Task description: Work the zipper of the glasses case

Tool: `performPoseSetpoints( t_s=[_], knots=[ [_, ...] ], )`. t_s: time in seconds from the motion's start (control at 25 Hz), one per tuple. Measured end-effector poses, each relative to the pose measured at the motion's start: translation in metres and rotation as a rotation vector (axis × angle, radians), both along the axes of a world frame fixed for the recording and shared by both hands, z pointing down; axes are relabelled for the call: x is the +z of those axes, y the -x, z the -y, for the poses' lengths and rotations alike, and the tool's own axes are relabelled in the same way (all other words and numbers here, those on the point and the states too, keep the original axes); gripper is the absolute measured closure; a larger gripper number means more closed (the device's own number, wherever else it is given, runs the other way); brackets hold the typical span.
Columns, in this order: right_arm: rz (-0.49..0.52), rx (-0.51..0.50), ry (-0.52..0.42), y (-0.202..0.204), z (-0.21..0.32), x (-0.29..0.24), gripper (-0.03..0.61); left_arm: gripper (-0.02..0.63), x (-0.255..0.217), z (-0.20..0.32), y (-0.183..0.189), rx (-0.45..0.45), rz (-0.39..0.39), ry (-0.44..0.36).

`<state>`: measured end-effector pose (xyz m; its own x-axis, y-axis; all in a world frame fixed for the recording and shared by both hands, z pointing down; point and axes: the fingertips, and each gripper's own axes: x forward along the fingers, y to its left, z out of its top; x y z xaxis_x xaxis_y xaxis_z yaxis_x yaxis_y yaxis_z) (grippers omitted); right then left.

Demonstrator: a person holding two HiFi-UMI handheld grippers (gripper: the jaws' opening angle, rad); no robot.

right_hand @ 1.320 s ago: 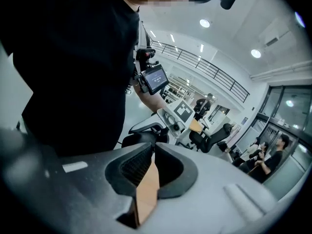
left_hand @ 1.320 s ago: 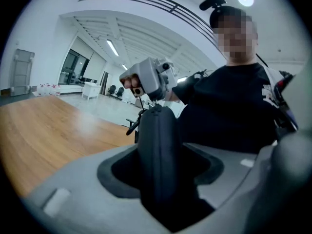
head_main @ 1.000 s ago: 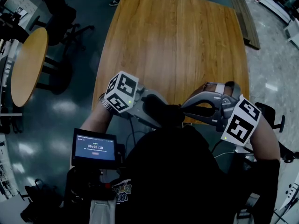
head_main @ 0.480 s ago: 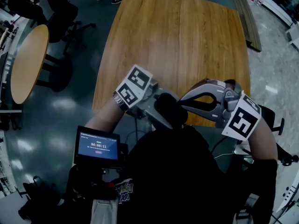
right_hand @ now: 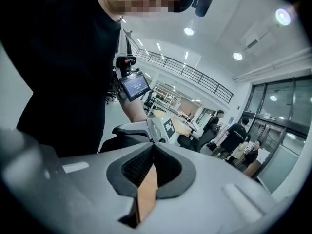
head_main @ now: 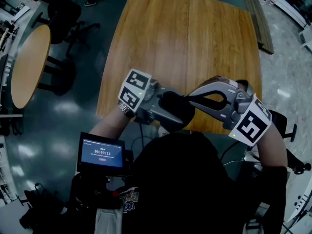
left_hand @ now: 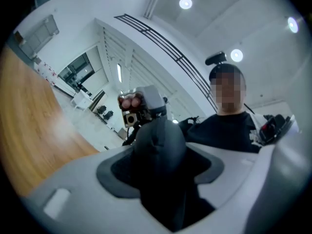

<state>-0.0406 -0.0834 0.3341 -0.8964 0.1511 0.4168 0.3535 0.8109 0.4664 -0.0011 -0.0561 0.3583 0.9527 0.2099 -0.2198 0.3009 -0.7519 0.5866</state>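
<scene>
In the head view the dark glasses case (head_main: 179, 116) hangs above the near edge of the wooden table (head_main: 185, 43). My left gripper (head_main: 168, 108) has it between its jaws, which are closing; its pads press on the case's sides. The left gripper view shows the case (left_hand: 158, 150) filling the gap and rising out of the jaws. My right gripper (head_main: 191, 97) is shut, its tips against the case's right end. In its own view the right gripper (right_hand: 152, 145) shows nothing between the tips. The zipper is hidden.
A round wooden table (head_main: 27, 65) stands on the floor at the left with dark chairs (head_main: 66, 26) around it. A small timer screen (head_main: 101, 154) sits by my left forearm. A bench (head_main: 256, 18) runs past the table's far right corner. Several people stand far off (right_hand: 239, 133).
The left gripper has swung right and slightly up with the case, its marker cube turning. The right gripper has shifted a little up and stays against the case's end.
</scene>
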Motion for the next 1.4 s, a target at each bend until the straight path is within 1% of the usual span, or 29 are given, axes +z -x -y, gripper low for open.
performPoseSetpoints(
  t_s=[0.08,0.2,0.32,0.44,0.52,0.56,0.64,0.68,0.72,0.8,0.84,0.88,0.96,1.12,1.24,1.28,1.32,1.36,1.4],
  knots=[
    [0.008,0.020,-0.024,0.000,0.006,0.002,0.574,0.342,0.001,0.009,0.003,-0.045,-0.023,0.011],
    [0.033,0.053,-0.033,0.002,0.014,0.000,0.574,0.341,-0.001,0.023,0.010,-0.121,-0.066,0.026],
    [0.064,0.101,-0.055,0.001,0.026,-0.003,0.574,0.341,-0.005,0.043,0.024,-0.215,-0.128,0.054],
    [0.098,0.161,-0.076,0.003,0.035,-0.005,0.574,0.342,-0.012,0.059,0.035,-0.316,-0.170,0.053],
    [0.139,0.208,-0.082,0.006,0.040,-0.012,0.574,0.344,-0.020,0.065,0.041,-0.365,-0.217,0.073],
    [0.162,0.227,-0.083,0.007,0.042,-0.015,0.574,0.344,-0.024,0.067,0.043,-0.372,-0.248,0.094],
    [0.192,0.238,-0.072,0.007,0.043,-0.018,0.574,0.344,-0.029,0.066,0.044,-0.338,-0.293,0.145],
    [0.195,0.232,-0.061,0.005,0.042,-0.018,0.574,0.344,-0.029,0.064,0.043,-0.307,-0.291,0.160],
    [0.190,0.222,-0.050,0.002,0.040,-0.016,0.574,0.344,-0.026,0.061,0.041,-0.286,-0.267,0.156],
    [0.174,0.200,-0.032,-0.003,0.035,-0.009,0.574,0.344,-0.020,0.055,0.037,-0.263,-0.204,0.124],
    [0.172,0.194,-0.025,-0.005,0.031,-0.008,0.574,0.344,-0.019,0.053,0.036,-0.253,-0.196,0.117],
    [0.178,0.191,-0.022,-0.005,0.027,-0.009,0.575,0.344,-0.021,0.050,0.037,-0.242,-0.209,0.119],
    [0.196,0.191,-0.042,-0.003,0.022,-0.013,0.574,0.342,-0.026,0.047,0.040,-0.226,-0.263,0.130],
    [0.230,0.223,-0.062,-0.004,0.019,-0.022,0.575,0.342,-0.038,0.048,0.043,-0.227,-0.342,0.133],
    [0.254,0.257,-0.128,-0.005,0.013,-0.025,0.574,0.342,-0.044,0.045,0.044,-0.227,-0.383,0.144],
    [0.258,0.253,-0.142,-0.005,0.010,-0.026,0.574,0.342,-0.045,0.042,0.045,-0.204,-0.395,0.157],
    [0.259,0.238,-0.132,-0.005,0.006,-0.028,0.575,0.342,-0.046,0.036,0.047,-0.160,-0.403,0.180],
    [0.260,0.221,-0.091,-0.006,0.003,-0.028,0.575,0.345,-0.046,0.031,0.047,-0.110,-0.401,0.201],
    [0.262,0.207,-0.032,-0.008,0.001,-0.027,0.575,0.345,-0.045,0.027,0.047,-0.080,-0.385,0.205]
  ],
)
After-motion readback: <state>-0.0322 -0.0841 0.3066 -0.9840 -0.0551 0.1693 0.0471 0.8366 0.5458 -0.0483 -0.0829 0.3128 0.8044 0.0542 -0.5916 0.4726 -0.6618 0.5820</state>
